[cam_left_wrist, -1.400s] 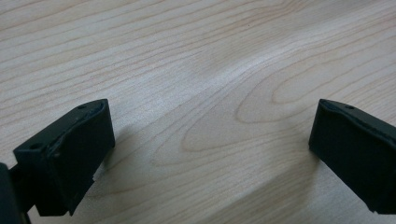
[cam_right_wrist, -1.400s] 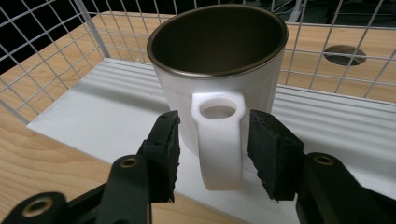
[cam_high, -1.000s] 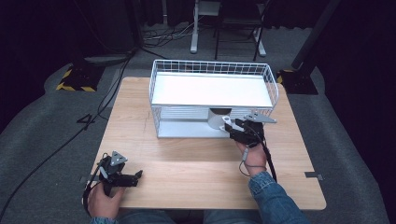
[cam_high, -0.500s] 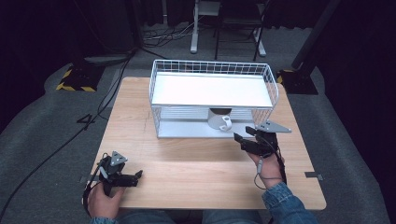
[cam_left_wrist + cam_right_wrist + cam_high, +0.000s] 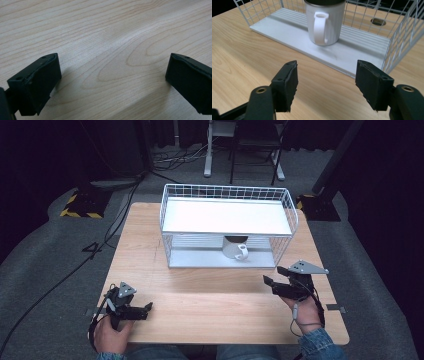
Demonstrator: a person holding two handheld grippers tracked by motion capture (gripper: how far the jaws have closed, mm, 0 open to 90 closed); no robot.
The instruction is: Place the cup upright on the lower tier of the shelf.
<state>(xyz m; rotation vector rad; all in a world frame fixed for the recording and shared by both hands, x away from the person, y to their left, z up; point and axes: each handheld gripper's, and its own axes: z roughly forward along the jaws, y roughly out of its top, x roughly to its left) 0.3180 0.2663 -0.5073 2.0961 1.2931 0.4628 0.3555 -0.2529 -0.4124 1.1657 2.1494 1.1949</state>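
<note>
A white ribbed mug [image 5: 236, 251] [image 5: 324, 22] stands upright on the lower shelf of a white wire rack [image 5: 227, 217], with its handle turned to the front. My right gripper [image 5: 270, 282] [image 5: 327, 85] hovers over the wooden table [image 5: 210, 295] in front of the rack's right corner, a short way from the mug. Its jaws have just been opening and hold nothing. My left gripper [image 5: 147, 307] [image 5: 113, 82] rests at the near left of the table, open, with bare wood between its jaws.
The rack's wire side wall [image 5: 402, 32] rises just right of the right gripper. A round hole [image 5: 378, 22] shows in the table behind the rack. Cables [image 5: 125, 205] and a yellow-black striped block [image 5: 80, 207] lie on the floor at the left.
The right gripper has drawn back from the mug inside the rack toward the near right of the table, its jaws wider. The mug stays on the lower shelf. The left gripper has not moved.
</note>
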